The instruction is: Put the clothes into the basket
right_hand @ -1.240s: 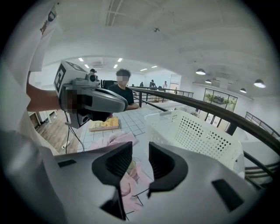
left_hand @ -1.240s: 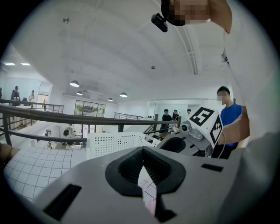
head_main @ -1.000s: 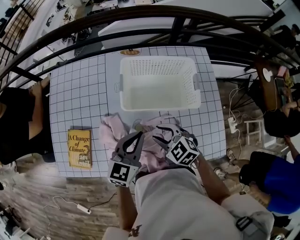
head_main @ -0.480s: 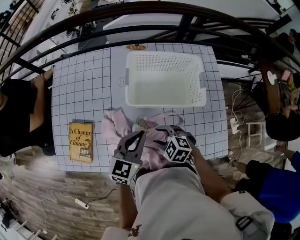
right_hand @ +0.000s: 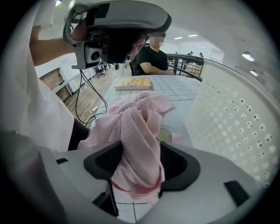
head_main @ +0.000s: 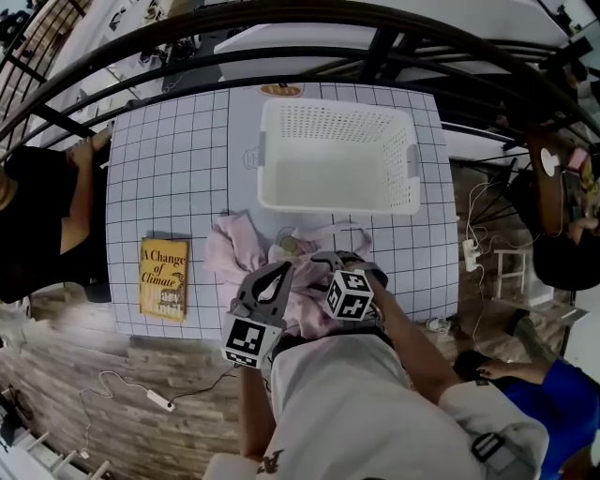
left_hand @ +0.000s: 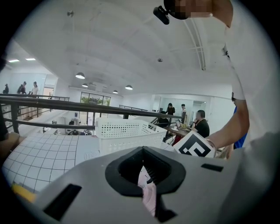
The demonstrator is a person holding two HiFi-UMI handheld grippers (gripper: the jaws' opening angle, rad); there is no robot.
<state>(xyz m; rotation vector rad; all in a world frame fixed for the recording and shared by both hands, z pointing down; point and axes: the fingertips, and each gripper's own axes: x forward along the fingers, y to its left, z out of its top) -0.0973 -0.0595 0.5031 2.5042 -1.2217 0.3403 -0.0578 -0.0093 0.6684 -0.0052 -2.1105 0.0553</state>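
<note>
A crumpled pink garment (head_main: 267,267) lies on the gridded table (head_main: 169,178), in front of the empty white basket (head_main: 337,155). My left gripper (head_main: 270,286) sits over the garment's near left side, shut on a thin fold of pink cloth (left_hand: 148,197). My right gripper (head_main: 342,272) points steeply down onto the garment's right part. Its jaws have just been opening and stand wide, with a thick fold of the garment (right_hand: 140,118) between them and not pinched. The basket wall (right_hand: 236,113) rises close on the right in the right gripper view.
A yellow book (head_main: 164,278) lies at the table's left front. A person in black (head_main: 42,225) sits at the left edge. Dark curved railings (head_main: 309,23) run behind the table. Cables lie on the wooden floor (head_main: 122,394).
My right gripper has sunk onto the garment, tilted further down and widened its jaws. The left gripper has barely moved.
</note>
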